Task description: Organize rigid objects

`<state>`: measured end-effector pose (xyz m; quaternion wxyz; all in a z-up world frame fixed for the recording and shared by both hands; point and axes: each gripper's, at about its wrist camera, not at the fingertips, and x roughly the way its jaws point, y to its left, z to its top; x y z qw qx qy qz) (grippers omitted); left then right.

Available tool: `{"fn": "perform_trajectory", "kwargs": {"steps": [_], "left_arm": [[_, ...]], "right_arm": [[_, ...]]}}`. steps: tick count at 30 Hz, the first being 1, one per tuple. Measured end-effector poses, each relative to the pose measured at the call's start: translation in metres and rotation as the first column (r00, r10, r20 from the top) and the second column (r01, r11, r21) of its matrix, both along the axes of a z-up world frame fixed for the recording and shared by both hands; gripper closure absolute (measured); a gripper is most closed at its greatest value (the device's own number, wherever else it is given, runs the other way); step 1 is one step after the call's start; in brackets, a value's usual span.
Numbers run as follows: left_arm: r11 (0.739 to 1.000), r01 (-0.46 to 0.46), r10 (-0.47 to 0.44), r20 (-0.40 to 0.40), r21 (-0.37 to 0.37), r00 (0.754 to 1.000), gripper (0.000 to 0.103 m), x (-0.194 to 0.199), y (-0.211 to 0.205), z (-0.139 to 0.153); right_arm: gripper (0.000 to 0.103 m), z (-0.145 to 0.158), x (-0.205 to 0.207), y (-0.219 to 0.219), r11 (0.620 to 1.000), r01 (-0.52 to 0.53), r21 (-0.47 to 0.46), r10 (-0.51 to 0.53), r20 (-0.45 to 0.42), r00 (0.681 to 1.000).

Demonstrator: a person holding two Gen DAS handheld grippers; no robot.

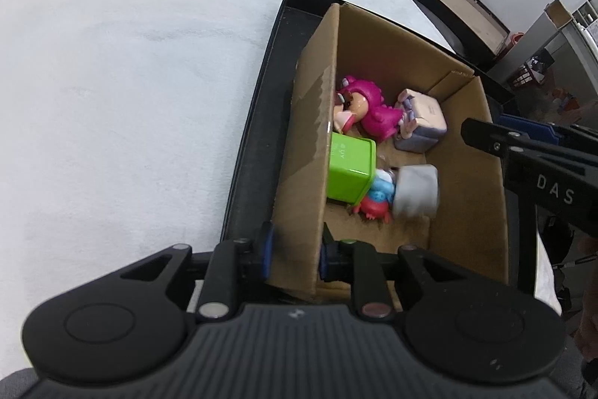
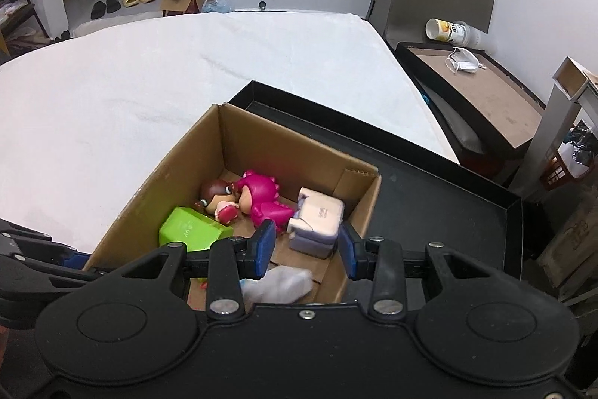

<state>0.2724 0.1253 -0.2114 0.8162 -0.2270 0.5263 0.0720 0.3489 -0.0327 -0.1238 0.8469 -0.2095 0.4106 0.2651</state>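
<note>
A cardboard box (image 1: 310, 144) (image 2: 157, 189) stands in a black tray (image 1: 258, 122) (image 2: 429, 197) on a white table. In it lie a pink dinosaur doll (image 1: 373, 107) (image 2: 261, 197), a green cube (image 1: 351, 167) (image 2: 190, 227), a pale lilac block (image 1: 422, 122) (image 2: 317, 223), a small red and blue toy (image 1: 377, 199) and a blurred white block (image 1: 416, 191) (image 2: 280, 281). My left gripper (image 1: 295, 251) is shut on the box's left wall. My right gripper (image 2: 304, 249) is open and empty over the box; it also shows in the left wrist view (image 1: 523, 144).
White cloth covers the table (image 1: 130, 81) (image 2: 149, 70). A dark side table (image 2: 478, 88) with a mask and a tipped bottle (image 2: 452, 32) stands at the right. Slippers and a carton lie on the far floor.
</note>
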Motion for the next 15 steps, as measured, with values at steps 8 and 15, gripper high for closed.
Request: {"fn": "perform_trajectory", "kwargs": {"steps": [8, 15], "left_arm": [[1.0, -0.001, 0.001, -0.002, -0.006, 1.0, 0.082, 0.0, 0.002, -0.002], [1.0, -0.002, 0.002, -0.021, -0.011, 1.0, 0.081, 0.005, 0.002, 0.002]], "right_arm": [[0.066, 0.004, -0.005, -0.008, 1.0, 0.011, 0.011, -0.011, 0.005, 1.0], [0.063, 0.011, -0.013, -0.022, 0.998, 0.038, 0.041, -0.038, -0.008, 0.999]]}}
